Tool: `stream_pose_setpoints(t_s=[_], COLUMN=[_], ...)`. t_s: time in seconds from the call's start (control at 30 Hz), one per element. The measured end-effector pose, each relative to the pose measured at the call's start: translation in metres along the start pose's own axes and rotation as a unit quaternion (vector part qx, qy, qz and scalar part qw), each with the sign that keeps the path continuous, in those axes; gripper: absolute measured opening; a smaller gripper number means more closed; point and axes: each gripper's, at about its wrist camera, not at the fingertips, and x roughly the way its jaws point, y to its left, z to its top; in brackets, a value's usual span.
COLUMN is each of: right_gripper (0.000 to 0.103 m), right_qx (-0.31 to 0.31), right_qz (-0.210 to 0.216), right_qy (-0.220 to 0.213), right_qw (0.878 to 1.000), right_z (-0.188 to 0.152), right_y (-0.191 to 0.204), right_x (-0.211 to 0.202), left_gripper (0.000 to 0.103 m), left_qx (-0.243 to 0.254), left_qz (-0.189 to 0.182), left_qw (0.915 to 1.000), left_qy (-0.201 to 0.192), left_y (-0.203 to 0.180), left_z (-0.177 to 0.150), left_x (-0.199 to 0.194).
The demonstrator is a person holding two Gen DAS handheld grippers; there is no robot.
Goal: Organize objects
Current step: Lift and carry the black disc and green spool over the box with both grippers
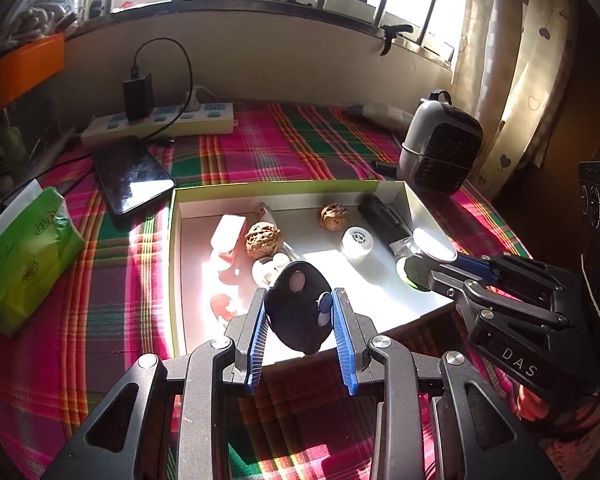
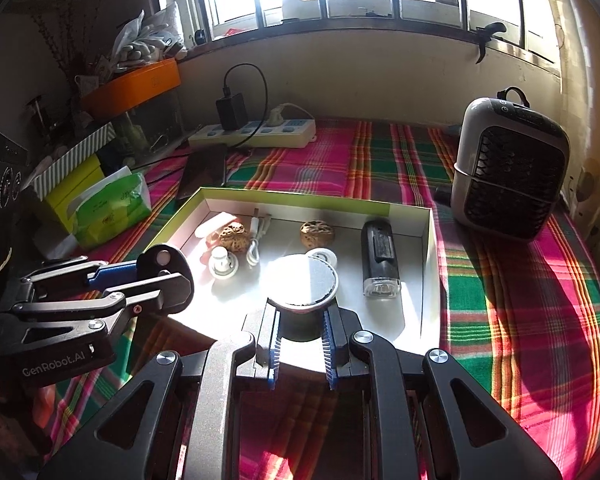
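Observation:
My left gripper point(image 1: 300, 300) is shut on a black oval key fob point(image 1: 298, 308) with pale buttons and holds it over the near edge of a shallow white box point(image 1: 284, 188). My right gripper point(image 2: 302, 312) is shut on a dark round jar with a silver lid point(image 2: 304, 280), just above the box's near right part; the jar also shows in the left wrist view point(image 1: 434, 246). In the box lie two walnuts point(image 1: 262, 238) point(image 1: 333, 216), a black flashlight point(image 2: 380, 258), a small white jar point(image 1: 357, 240), a white cable point(image 2: 256, 236) and pale small items.
The box sits on a plaid cloth point(image 2: 500, 280). A phone point(image 1: 130, 178) and a power strip point(image 1: 160, 120) lie behind it on the left, a green tissue pack point(image 1: 28, 240) far left, a small grey heater point(image 2: 508, 176) at the right. The window wall is behind.

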Motion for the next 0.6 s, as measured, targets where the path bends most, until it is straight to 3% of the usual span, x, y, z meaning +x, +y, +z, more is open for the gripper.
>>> stream_pose_setpoints(t_s=[0.6], right_gripper=[0.018], right_qx=[-0.002], right_qz=[0.006], right_qy=[0.036], right_qw=[0.999], right_z=[0.003], right_y=[-0.013], right_x=[0.029], left_gripper=[0.029], left_qx=[0.008], left_qz=[0.001], left_qw=[0.9994], left_qy=[0.034], left_y=[-0.002], left_z=[0.009], left_x=[0.037])
